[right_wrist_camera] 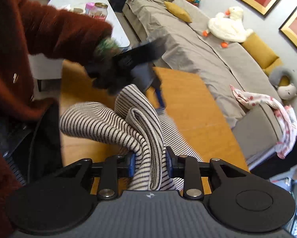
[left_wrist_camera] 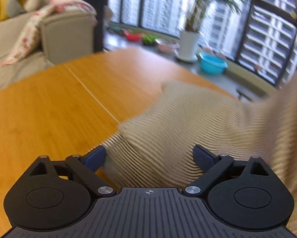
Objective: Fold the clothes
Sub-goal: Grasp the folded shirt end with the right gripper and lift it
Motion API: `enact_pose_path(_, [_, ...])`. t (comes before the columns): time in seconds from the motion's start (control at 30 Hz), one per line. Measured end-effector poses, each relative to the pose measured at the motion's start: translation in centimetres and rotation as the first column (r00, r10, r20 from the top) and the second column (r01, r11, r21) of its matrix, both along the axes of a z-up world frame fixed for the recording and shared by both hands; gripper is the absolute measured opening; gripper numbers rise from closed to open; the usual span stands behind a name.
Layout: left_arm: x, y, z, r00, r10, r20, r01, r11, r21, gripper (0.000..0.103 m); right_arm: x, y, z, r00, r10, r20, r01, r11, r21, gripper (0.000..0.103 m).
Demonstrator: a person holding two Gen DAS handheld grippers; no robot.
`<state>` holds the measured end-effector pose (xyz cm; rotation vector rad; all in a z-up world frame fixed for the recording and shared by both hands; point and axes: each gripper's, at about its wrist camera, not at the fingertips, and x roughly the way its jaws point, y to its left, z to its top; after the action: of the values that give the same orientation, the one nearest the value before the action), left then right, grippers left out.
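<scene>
Striped knit garment [right_wrist_camera: 140,123]: soft, limp, light; right gripper [right_wrist_camera: 150,162] pinches bunched fold; left gripper [left_wrist_camera: 149,158] spread wide, grab hem.

Both wrist views look down closely, sharing the wooden table [left_wrist_camera: 49,119].

Striped knit garment [right_wrist_camera: 128,125] — cream with dark lines, bunched, folded over, lifted partly off wooden table [right_wrist_camera: 204,119]

My fuzzy rust-red sleeve [right_wrist_camera: 55,29] with green cuff [right_wrist_camera: 105,46]; black glove [right_wrist_camera: 104,79]; black grippers bearing blue pads [right_wrist_camera: 131,164], silver screws.
</scene>
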<state>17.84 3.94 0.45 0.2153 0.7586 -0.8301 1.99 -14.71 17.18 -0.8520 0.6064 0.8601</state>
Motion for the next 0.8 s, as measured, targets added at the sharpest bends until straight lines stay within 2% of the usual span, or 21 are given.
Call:
enact_pose_path(0.1, [-0.3, 1.0, -0.2, 0.999, -0.032, -0.011, 0.032, 0.999, -0.007, 0.096, 5.3, 0.8, -1.3, 0.997, 0.022, -0.067, -0.021, 1.000, 0.020, 0.030])
enact_pose_path(0.17, [-0.5, 2.5, -0.2, 0.999, -0.014, -0.031, 0.013, 1.000, -0.021, 0.096, 8.7, 1.2, -3.4, 0.993, 0.030, -0.115, -0.028, 0.999, 0.022, 0.031])
enact_pose_path(0.23, [-0.8, 4.1, -0.3, 0.998, 0.034, -0.058, -0.036, 0.999, -0.035, 0.097, 11.3, 1.4, -5.7, 0.989, 0.021, -0.144, -0.019, 1.000, 0.020, 0.037])
enact_pose_path(0.3, [-1.2, 5.8, 0.0, 0.994, 0.087, -0.070, -0.091, 0.994, -0.062, 0.099, 13.3, 1.1, -6.8, 0.984, -0.001, -0.180, 0.015, 0.997, 0.076, 0.049])
enact_pose_path(0.33, [-1.5, 6.8, 0.3, 0.991, 0.106, -0.082, -0.113, 0.989, -0.095, 0.099, 14.1, 0.6, -6.9, 0.980, -0.015, -0.200, 0.038, 0.993, 0.113, 0.051])
enact_pose_path(0.37, [-1.8, 7.8, 0.7, 0.988, 0.120, -0.097, -0.132, 0.982, -0.136, 0.100, 14.4, 0.1, -7.0, 0.978, -0.032, -0.208, 0.063, 0.988, 0.144, 0.055])
enact_pose_path(0.43, [-2.3, 9.1, 1.6, 0.984, 0.131, -0.119, -0.154, 0.964, -0.215, 0.102, 14.0, -0.9, -7.3, 0.978, -0.065, -0.198, 0.103, 0.977, 0.184, 0.057])
enact_pose_path(0.57, [-2.1, 8.3, 2.6, 0.986, 0.062, -0.158, -0.112, 0.935, -0.337, 0.103, 12.5, -2.2, -7.9, 0.975, -0.150, -0.165, 0.188, 0.949, 0.253, 0.068])
enact_pose_path(0.67, [-2.2, 4.9, 2.3, 0.989, -0.030, -0.143, -0.017, 0.948, -0.319, 0.103, 12.5, -3.0, -7.9, 0.968, -0.200, -0.152, 0.238, 0.923, 0.303, 0.072])
enact_pose_path(0.77, [-2.2, 3.2, 2.1, 0.996, -0.020, -0.092, -0.003, 0.969, -0.247, 0.103, 12.8, -4.0, -7.1, 0.963, -0.232, -0.140, 0.268, 0.895, 0.356, 0.074])
enact_pose_path(0.8, [-2.1, 2.8, 2.1, 0.997, -0.010, -0.077, -0.007, 0.975, -0.222, 0.103, 13.0, -4.4, -6.8, 0.960, -0.243, -0.136, 0.277, 0.885, 0.374, 0.080])
